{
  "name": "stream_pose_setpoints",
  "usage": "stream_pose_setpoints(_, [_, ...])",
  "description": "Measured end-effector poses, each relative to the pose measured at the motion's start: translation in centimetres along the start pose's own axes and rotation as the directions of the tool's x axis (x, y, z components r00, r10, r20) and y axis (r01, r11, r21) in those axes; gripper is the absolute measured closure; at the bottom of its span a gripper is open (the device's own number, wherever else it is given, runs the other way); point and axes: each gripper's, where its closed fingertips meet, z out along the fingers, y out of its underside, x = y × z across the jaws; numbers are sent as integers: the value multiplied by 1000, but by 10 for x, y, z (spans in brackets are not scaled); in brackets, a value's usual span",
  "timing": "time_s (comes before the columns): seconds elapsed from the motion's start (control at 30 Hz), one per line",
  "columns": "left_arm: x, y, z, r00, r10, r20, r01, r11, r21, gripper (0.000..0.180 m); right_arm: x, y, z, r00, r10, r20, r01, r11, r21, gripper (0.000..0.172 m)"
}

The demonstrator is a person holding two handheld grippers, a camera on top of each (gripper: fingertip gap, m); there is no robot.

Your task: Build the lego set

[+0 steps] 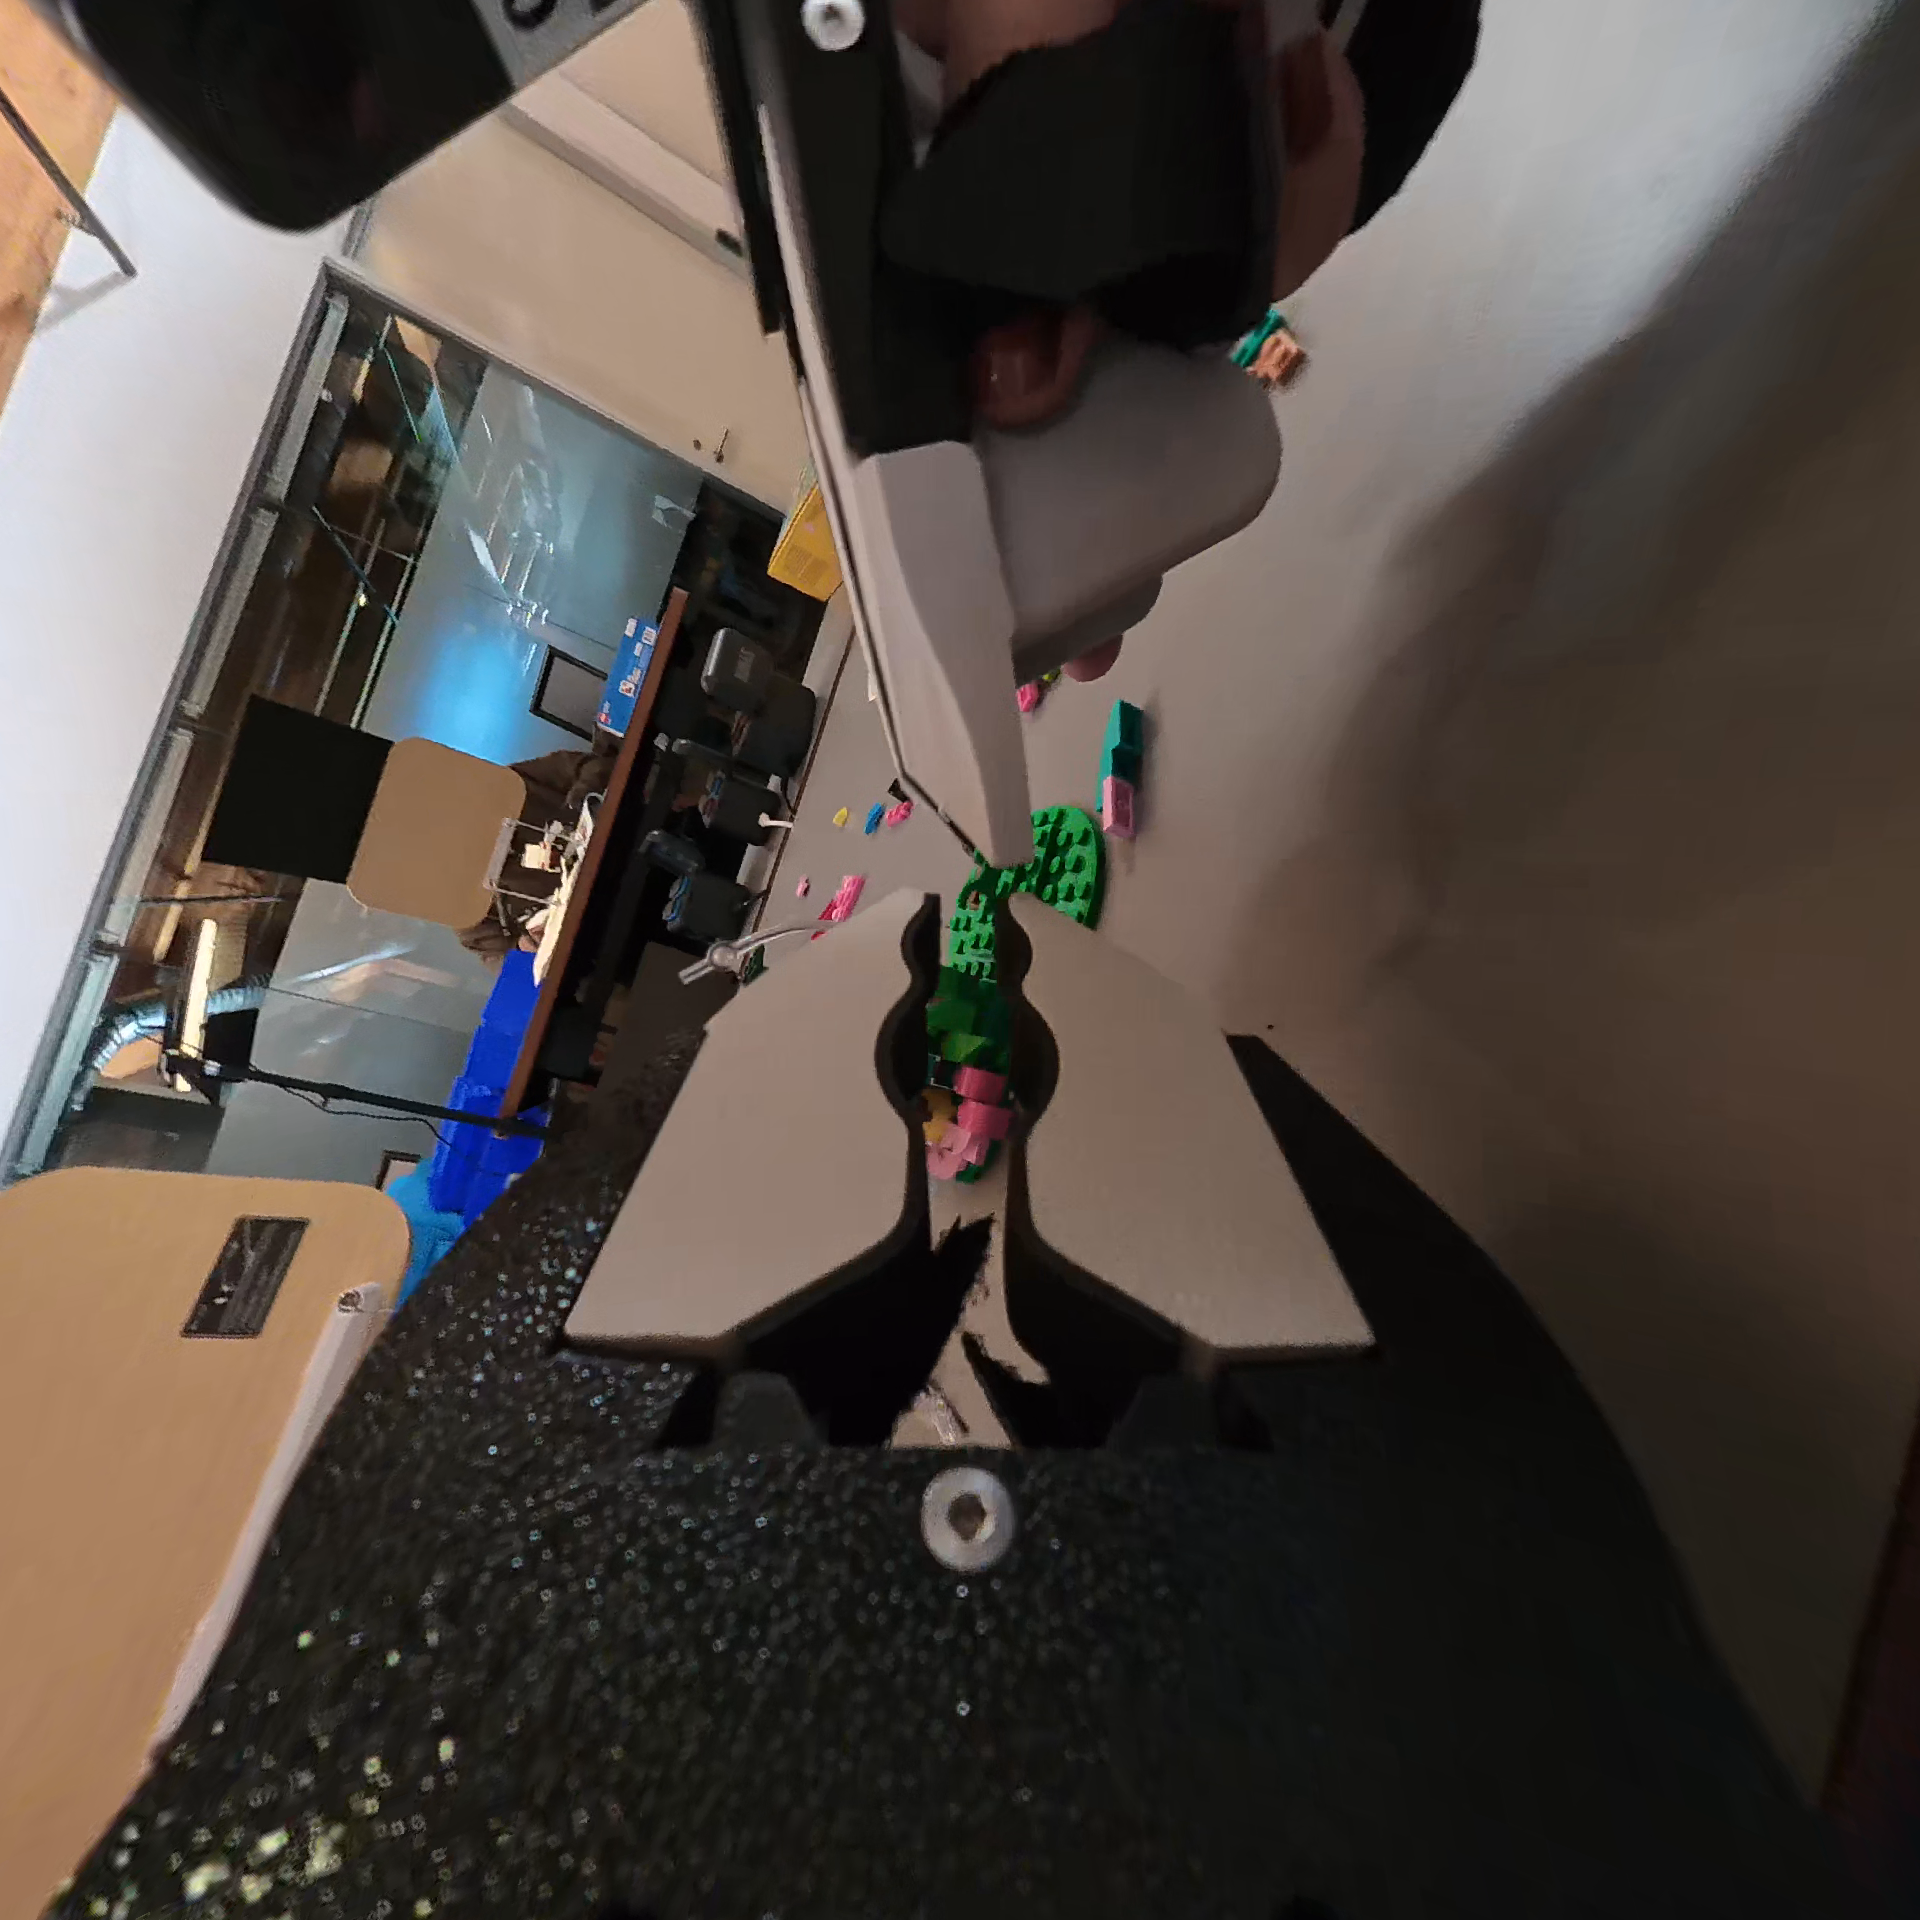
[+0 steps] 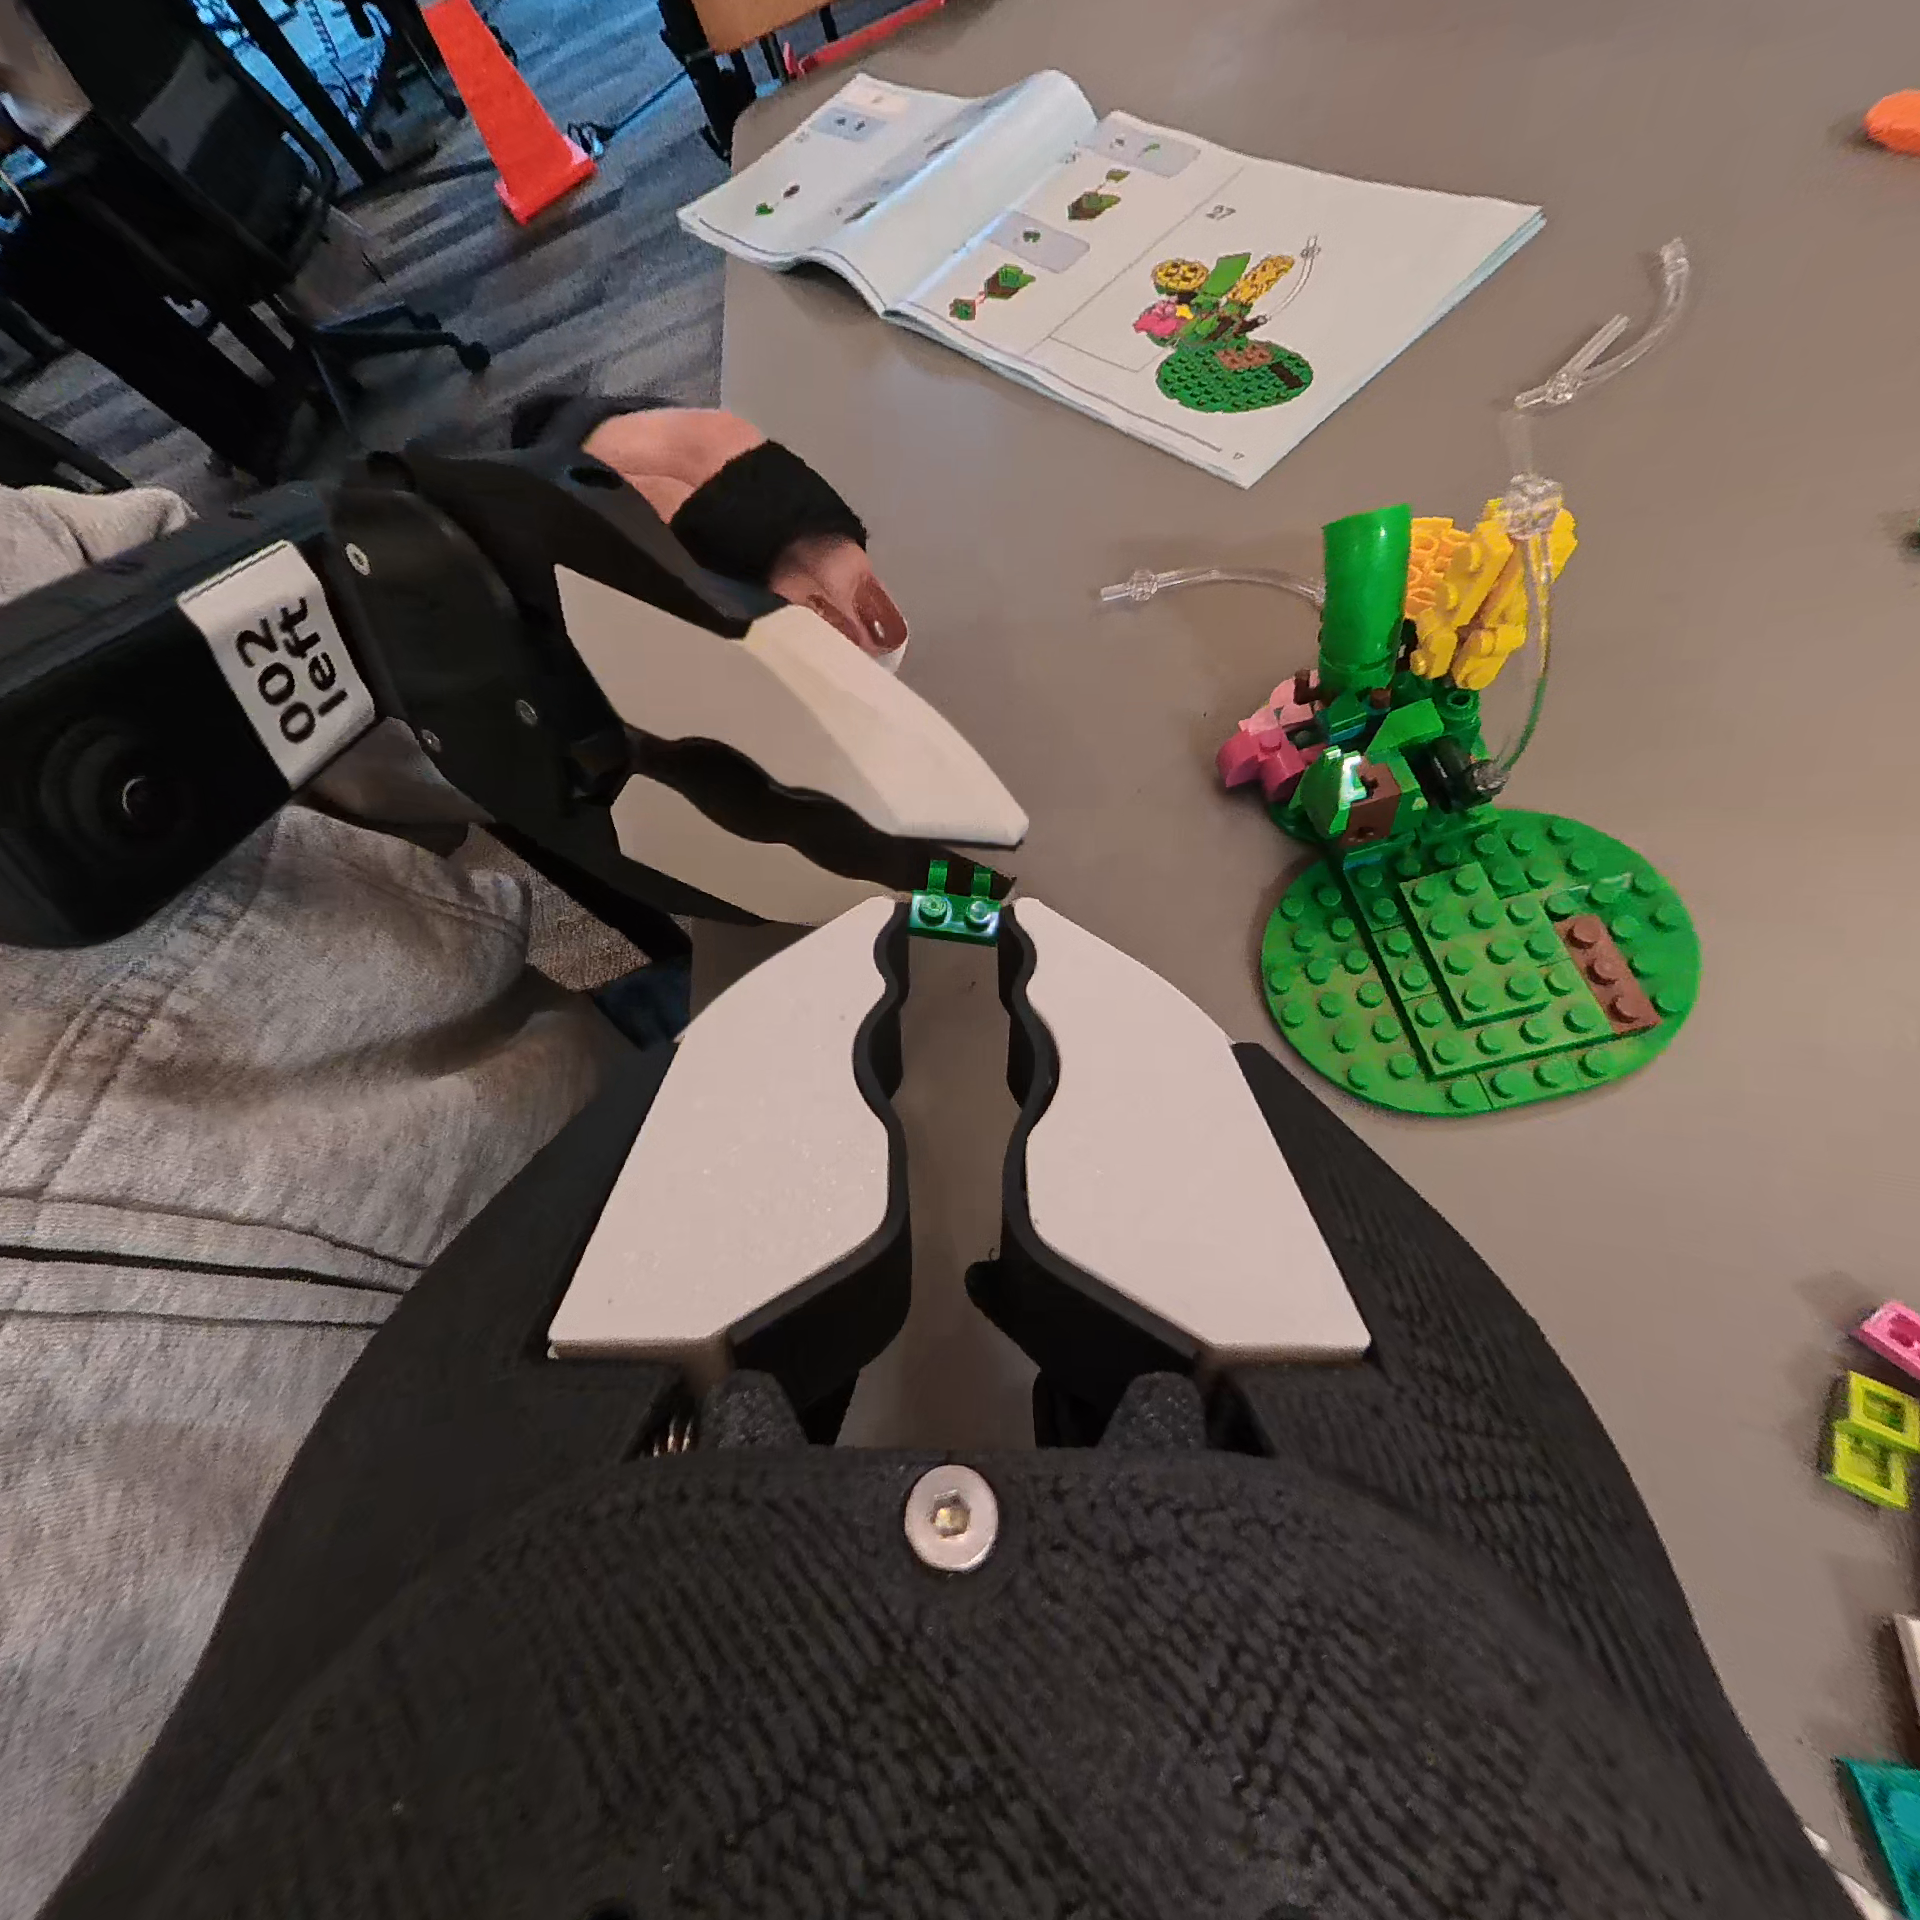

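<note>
My right gripper (image 2: 954,906) is shut on a small green plate with two clips (image 2: 956,921), held by its ends at the fingertips above the grey table's (image 2: 1143,644) edge. My left gripper (image 2: 1006,862) reaches in from the left, and the plate's clips lie at its tips. In the left wrist view its fingers (image 1: 968,914) stand slightly apart with nothing pressed between them, and the right gripper's tip (image 1: 1000,847) comes in from above. Behind them is a round green baseplate (image 1: 1065,862), which carries a flower build (image 2: 1392,707) in the right wrist view.
An open instruction booklet (image 2: 1122,270) lies at the back. Clear curved pieces (image 2: 1600,353) lie near the build. Loose lime and pink bricks (image 2: 1875,1434) sit at the right edge, and a teal and pink brick (image 1: 1120,764) lies beyond the baseplate. A person's grey-clothed lap (image 2: 208,1143) is at the left. Less than 4 cm separates the two grippers' tips.
</note>
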Motion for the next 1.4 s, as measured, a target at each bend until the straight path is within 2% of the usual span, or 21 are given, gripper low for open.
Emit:
stream_pose_setpoints(0.33, [7,0,-2,998,57,-37,-58,998,-13,175,-2,4,3,1000,18,23,-18,1000,-8,157])
stream_pose_setpoints(0.7, [6,-4,3,996,93,14,-93,995,-22,169,2,8,4,1000,23,19,-23,1000,-16,157])
stream_pose_setpoints(0.83, [9,-5,1,993,114,3,-114,993,-21,174,1,8,4,999,36,36,-35,999,-12,157])
stream_pose_setpoints(1.13, [8,-6,3,994,108,12,-108,993,-41,175,3,8,4,999,29,26,-29,1000,-1,157])
stream_pose_setpoints(1.27, [6,-1,6,998,57,3,-57,997,-59,175,10,8,-1,1000,-15,-10,15,1000,-2,148])
stream_pose_setpoints(1.33, [3,1,12,1000,-4,-8,3,998,-57,175,19,5,-11,997,-60,-50,60,998,10,145])
stream_pose_setpoints(1.4, [1,1,20,995,-96,-35,95,995,-41,175,30,-4,-23,989,-95,-113,104,992,77,143])
